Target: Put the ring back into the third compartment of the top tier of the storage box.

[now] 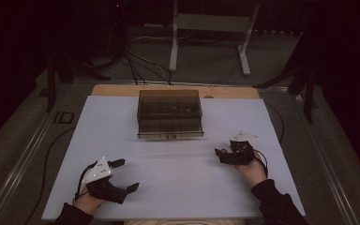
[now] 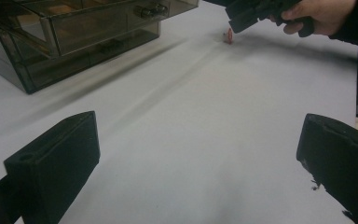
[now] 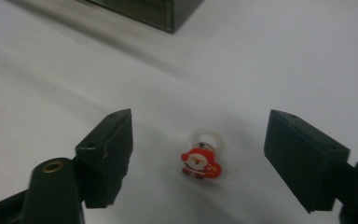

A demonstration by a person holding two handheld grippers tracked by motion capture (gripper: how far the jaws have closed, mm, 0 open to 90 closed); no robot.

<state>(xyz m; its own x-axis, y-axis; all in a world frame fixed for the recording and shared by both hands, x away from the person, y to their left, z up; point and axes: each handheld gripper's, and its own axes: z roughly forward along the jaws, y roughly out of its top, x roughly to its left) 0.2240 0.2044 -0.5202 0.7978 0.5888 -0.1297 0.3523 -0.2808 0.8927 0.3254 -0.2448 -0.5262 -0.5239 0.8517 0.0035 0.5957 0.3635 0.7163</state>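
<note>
Santa-figure ring [image 3: 200,161], small, red and white on a clear plastic band, is lying on the white surface [image 1: 178,168] between the right gripper's [image 3: 198,158] open jaws, untouched by either pad. Being so small and flat, it is risking a skid or flip if one pad is reaching it first. The left gripper [image 2: 200,163] is idling wide open, holding nothing, well apart from the smoky transparent drawer box [image 1: 170,114].

Red Santa ring [image 3: 200,161], clear band, flat on white table [image 3: 284,56]
</note>
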